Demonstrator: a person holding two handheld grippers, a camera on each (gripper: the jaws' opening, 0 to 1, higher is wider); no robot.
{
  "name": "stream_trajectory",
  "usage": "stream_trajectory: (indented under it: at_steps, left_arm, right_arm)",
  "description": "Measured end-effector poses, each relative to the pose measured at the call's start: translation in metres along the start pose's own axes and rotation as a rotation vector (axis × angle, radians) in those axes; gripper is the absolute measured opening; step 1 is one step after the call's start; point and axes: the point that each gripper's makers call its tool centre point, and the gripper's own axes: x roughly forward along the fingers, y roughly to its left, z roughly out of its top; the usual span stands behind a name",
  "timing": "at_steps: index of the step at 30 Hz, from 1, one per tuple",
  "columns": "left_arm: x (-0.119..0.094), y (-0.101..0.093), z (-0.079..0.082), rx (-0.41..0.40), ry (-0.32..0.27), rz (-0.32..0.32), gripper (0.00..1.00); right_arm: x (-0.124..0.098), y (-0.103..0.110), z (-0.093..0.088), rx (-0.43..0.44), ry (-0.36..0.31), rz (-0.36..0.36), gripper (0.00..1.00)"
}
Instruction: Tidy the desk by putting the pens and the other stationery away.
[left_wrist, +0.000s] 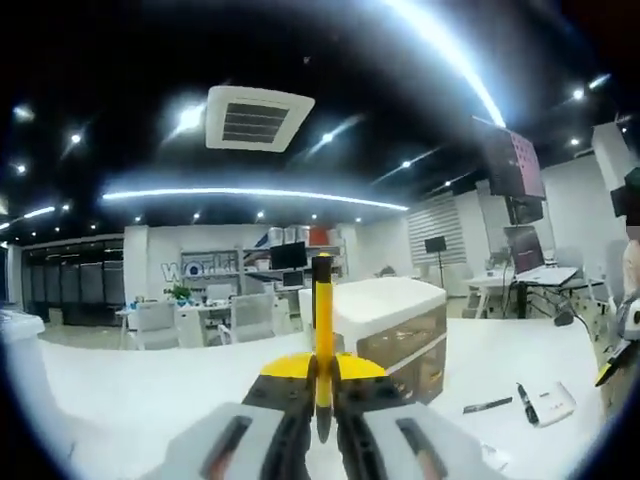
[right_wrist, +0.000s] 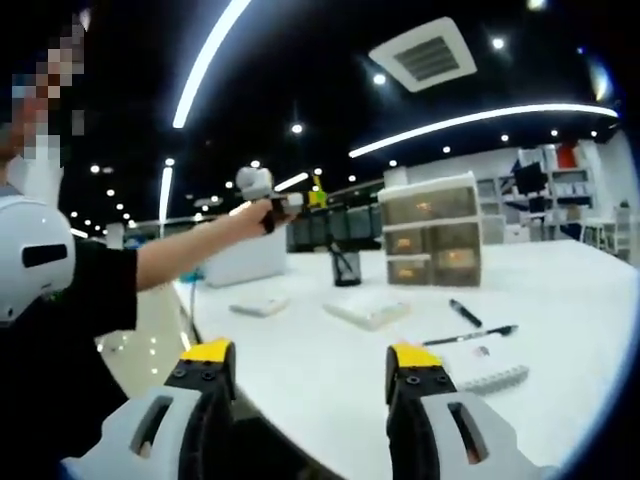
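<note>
Yellow-tipped jaws of the left gripper (left_wrist: 322, 405) clamp an upright yellow-and-black pen (left_wrist: 323, 330), presumably for stowing in the translucent drawer unit (left_wrist: 392, 335) just ahead, while the right gripper (right_wrist: 312, 375) waits, jaws apart.

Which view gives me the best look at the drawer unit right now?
The right gripper view: the drawer unit stands whole on the white desk, its three translucent drawers facing the camera. In the left gripper view, the drawer unit sits partly behind the yellow pen held upright in the left gripper.
</note>
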Motion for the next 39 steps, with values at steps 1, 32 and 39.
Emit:
stream_trajectory:
  at_steps: [1,32,39]
  left_arm:
    - [0.003,0.002,-0.002,-0.007,0.005,0.006,0.07]
    - [0.035,0.018,-0.078,0.068,0.105,0.086,0.07]
    - [0.033,0.022,-0.097,0.06,0.142,0.096,0.07]
  right_arm:
    - [0.0,0.0,0.0,0.002,0.0,-0.002,0.57]
    - [-0.006,-0.01,-0.013,0.046,0.004,-0.015,0.57]
    - [-0.006,-0.009,-0.014,0.05,0.006,-0.017,0.56]
